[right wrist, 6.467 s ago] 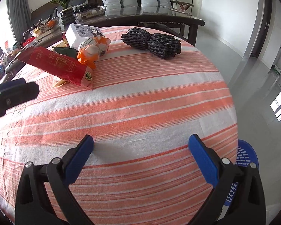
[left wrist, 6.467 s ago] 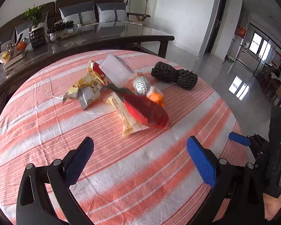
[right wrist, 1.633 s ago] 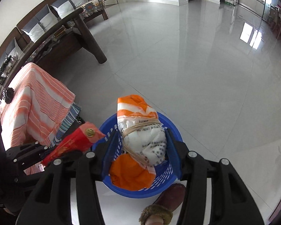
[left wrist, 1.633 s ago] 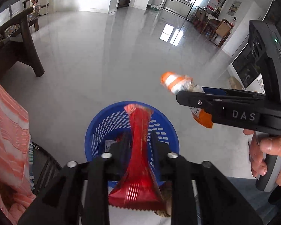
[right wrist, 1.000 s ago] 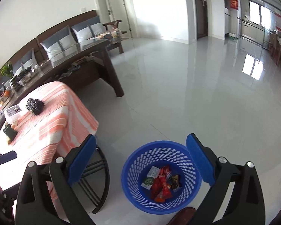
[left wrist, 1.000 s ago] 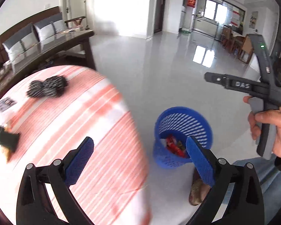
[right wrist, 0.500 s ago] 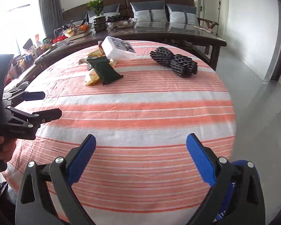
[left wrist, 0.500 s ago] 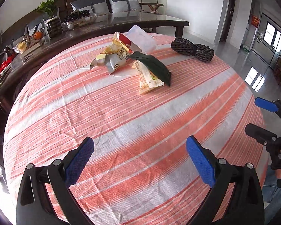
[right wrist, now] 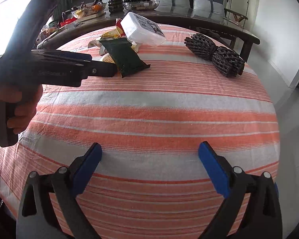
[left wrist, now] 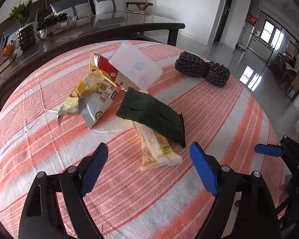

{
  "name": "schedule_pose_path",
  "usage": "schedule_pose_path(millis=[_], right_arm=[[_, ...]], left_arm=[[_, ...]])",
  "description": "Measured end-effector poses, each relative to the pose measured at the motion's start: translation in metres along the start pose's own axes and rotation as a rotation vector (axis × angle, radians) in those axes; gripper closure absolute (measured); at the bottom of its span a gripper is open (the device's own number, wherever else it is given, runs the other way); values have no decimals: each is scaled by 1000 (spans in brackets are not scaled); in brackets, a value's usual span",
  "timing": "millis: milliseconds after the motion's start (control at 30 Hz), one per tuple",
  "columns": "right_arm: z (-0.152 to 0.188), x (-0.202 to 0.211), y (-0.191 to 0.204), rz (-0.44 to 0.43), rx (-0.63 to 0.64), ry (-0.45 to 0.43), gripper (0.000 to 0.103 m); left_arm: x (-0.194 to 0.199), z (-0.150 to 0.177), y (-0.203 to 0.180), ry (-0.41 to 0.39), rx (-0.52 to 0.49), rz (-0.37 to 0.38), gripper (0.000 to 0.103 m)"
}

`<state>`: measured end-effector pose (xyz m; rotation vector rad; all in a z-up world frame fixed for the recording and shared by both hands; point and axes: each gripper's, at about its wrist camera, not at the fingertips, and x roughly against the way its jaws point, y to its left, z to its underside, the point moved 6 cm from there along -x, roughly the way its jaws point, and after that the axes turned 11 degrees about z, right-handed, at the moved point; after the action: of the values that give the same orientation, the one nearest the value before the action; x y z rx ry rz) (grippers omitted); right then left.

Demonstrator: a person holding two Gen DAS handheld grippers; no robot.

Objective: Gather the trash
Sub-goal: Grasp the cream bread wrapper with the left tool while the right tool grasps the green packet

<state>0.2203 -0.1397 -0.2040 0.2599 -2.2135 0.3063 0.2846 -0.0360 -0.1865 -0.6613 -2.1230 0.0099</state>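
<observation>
Left gripper (left wrist: 149, 169), jaws spread and empty, hovers just near of a pale packet (left wrist: 155, 147) lying lengthwise away from it under a green wrapper (left wrist: 155, 115); right gripper (right wrist: 149, 169), also spread, is farther off

The crumpled yellow-and-silver snack wrapper (left wrist: 91, 97) on the bench bears large Chinese characters, too distorted to read surely; the red-and-white packet (left wrist: 107, 69) behind it shows a white "9"; other print is illegible.

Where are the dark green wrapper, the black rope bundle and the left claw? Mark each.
dark green wrapper (left wrist: 152, 115), left wrist view, middle of its face
black rope bundle (right wrist: 216, 54), right wrist view, tied middle
left claw (left wrist: 149, 165), left wrist view, midway between its open fingertips
</observation>
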Motion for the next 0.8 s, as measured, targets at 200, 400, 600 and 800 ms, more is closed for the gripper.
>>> schedule_pose_path(millis=[200, 400, 600, 800], right_arm=[[0, -1, -1, 2, -2, 1, 7], [-1, -1, -3, 4, -1, 1, 7], [-1, 0, -4, 10, -2, 2, 7], [1, 1, -5, 22, -11, 1, 7]], left_arm=[[1, 9, -1, 29, -56, 9, 72], [59, 54, 4, 13, -32, -36, 73], [86, 94, 14, 5, -20, -94, 60], [77, 93, 28, -16, 20, -130, 37]])
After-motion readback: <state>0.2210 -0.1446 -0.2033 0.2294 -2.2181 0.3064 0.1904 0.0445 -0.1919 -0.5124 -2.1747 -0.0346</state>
